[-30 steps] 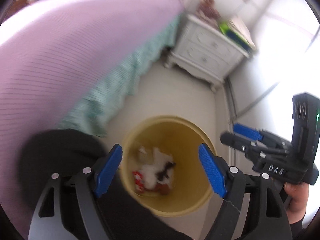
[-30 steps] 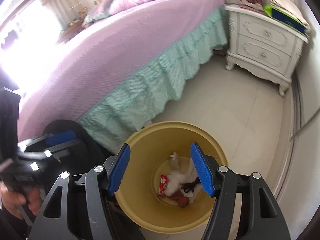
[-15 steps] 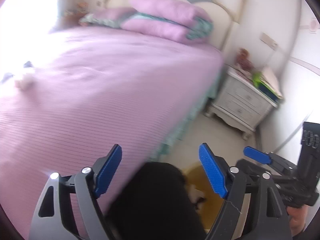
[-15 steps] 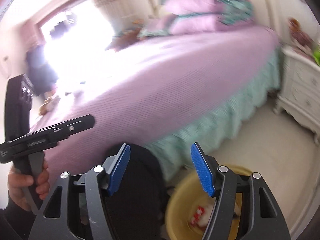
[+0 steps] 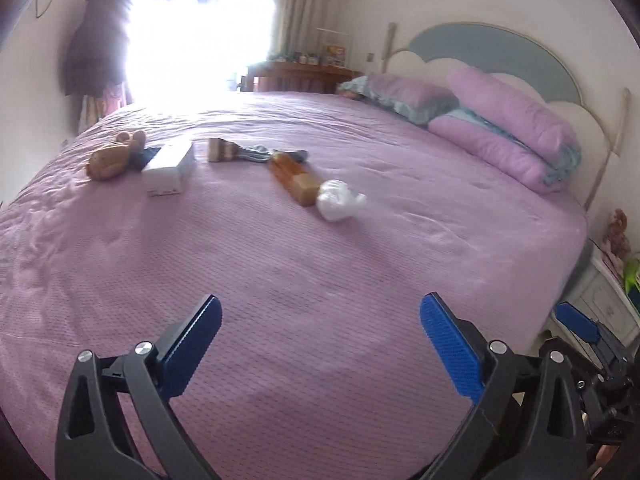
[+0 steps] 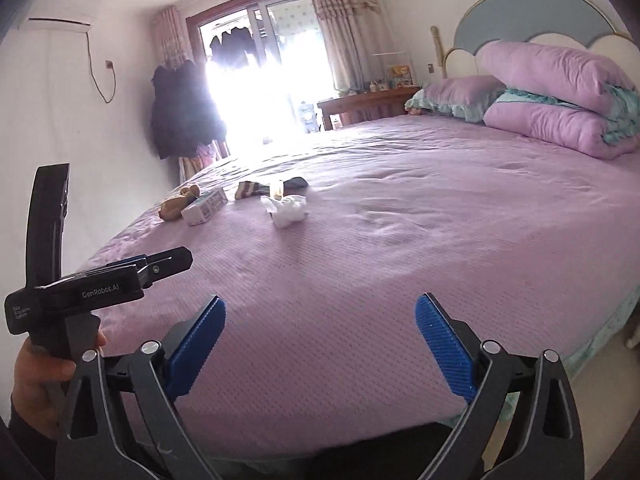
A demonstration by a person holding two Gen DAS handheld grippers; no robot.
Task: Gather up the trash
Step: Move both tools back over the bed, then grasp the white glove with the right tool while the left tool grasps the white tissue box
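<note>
A crumpled white tissue wad [image 5: 339, 200] lies on the purple bed [image 5: 280, 280], far ahead of both grippers; it also shows in the right wrist view [image 6: 289, 209]. Beside it lie a brown bread-like packet [image 5: 294, 178], a white box [image 5: 170, 168], a striped sock [image 5: 240, 152] and a small plush bear [image 5: 114, 156]. My left gripper [image 5: 320, 344] is open and empty above the bed's near edge. My right gripper [image 6: 318, 344] is open and empty too. The left gripper also shows from the side in the right wrist view [image 6: 120, 276].
Purple pillows and a folded quilt [image 6: 552, 96] lie at the headboard on the right. A white nightstand [image 5: 612, 304] stands at the bed's right. A dark coat [image 6: 180, 112] hangs by the bright window. A wooden desk [image 6: 368, 100] stands behind the bed.
Both grippers have swung up from the yellow trash bin on the floor and now face across the bed. The bin is out of view. Both stay open and empty.
</note>
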